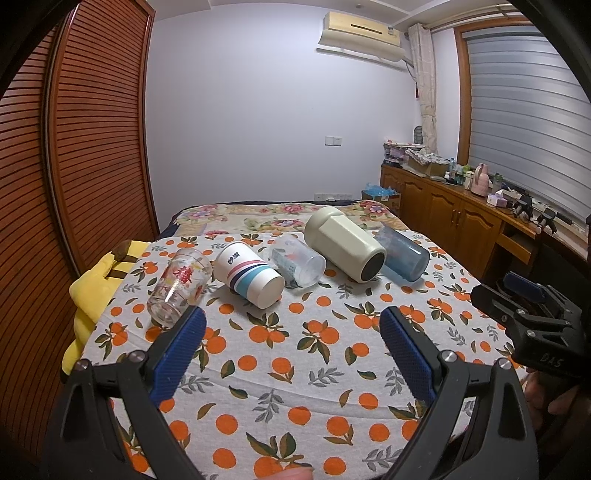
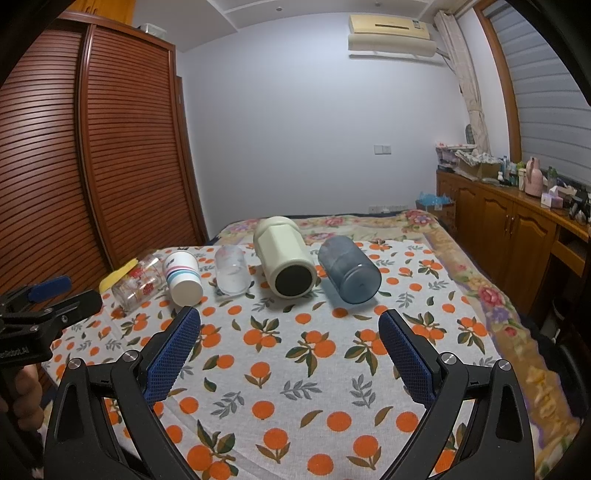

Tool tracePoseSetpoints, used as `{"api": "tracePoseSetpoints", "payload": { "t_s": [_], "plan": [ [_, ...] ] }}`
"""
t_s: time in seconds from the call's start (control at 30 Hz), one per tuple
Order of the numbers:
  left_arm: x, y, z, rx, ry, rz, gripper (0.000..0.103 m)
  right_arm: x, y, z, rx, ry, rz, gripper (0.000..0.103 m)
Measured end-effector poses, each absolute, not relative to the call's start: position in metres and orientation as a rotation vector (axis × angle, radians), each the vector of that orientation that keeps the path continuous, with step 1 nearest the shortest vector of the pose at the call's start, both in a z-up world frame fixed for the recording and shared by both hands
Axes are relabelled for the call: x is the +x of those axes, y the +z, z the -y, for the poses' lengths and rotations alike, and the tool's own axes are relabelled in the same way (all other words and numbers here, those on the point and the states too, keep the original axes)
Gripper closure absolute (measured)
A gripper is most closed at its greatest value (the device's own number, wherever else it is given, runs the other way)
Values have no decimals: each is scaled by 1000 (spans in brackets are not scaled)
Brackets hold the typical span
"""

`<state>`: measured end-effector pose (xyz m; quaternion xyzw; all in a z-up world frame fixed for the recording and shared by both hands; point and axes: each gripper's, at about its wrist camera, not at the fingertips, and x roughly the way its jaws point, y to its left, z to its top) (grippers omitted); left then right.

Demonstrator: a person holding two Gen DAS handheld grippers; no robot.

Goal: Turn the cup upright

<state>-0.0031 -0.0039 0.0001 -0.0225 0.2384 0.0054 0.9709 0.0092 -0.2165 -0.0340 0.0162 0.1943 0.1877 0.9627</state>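
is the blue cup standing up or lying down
Lying down. The blue cup rests on its side on the orange-print cloth, base facing the camera.

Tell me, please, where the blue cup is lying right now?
The blue cup lies on its side at the row's right end, beside the cream cup, in both views.

Place: a home bedroom.
Bed [image 2: 369, 229]: centre frame, floral quilt.
Wardrobe [image 1: 92, 129]: louvred wooden doors, left.
Air conditioner [image 1: 360, 35]: upper right wall.
Sideboard [image 2: 509, 225]: right, cluttered with bottles.
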Motion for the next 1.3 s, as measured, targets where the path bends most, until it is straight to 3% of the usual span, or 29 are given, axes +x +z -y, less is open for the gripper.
{"api": "tracePoseSetpoints", "payload": {
  "t_s": [0.93,1.3],
  "plan": [
    [-4,2,7,-47,9,-495,7,12,-34,217,32,387,-404,4],
    [34,-1,2,-20,-38,-529,7,63,-22,229,-8,424,-452,4]
  ]
}}
